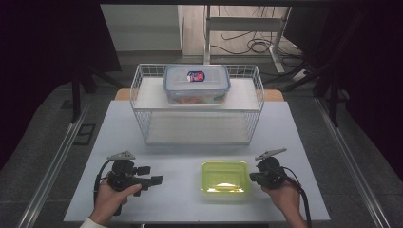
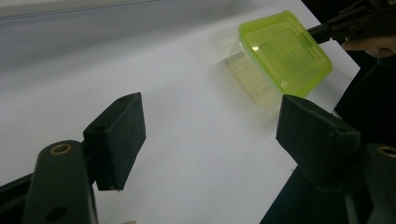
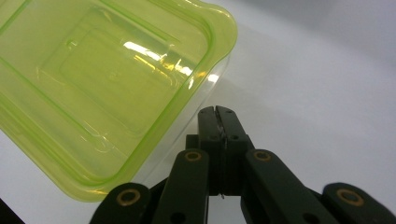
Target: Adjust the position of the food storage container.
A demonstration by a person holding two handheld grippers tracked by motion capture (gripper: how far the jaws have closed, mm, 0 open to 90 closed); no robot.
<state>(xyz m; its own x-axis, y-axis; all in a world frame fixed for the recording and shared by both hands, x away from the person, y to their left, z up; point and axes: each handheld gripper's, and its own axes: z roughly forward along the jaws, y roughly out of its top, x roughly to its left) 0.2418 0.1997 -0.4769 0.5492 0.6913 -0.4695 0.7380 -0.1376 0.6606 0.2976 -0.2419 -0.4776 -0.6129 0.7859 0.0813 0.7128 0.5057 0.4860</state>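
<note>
inspecting your table (image 1: 142,190):
green box (image 1: 225,180): translucent lime lid on a clear base, sitting near the front, right of centre.
right gripper (image 3: 217,112): your jaws are pressed together just beside its corner.
left gripper (image 2: 210,128): your jaws are spread, well apart from it.
hidden: its contents are hard to make out.

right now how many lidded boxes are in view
2. A green-lidded box sits on the table's near side, beside the right gripper. A clear box with a blue-edged lid sits on the wire rack's upper shelf. None seem hidden.
</note>
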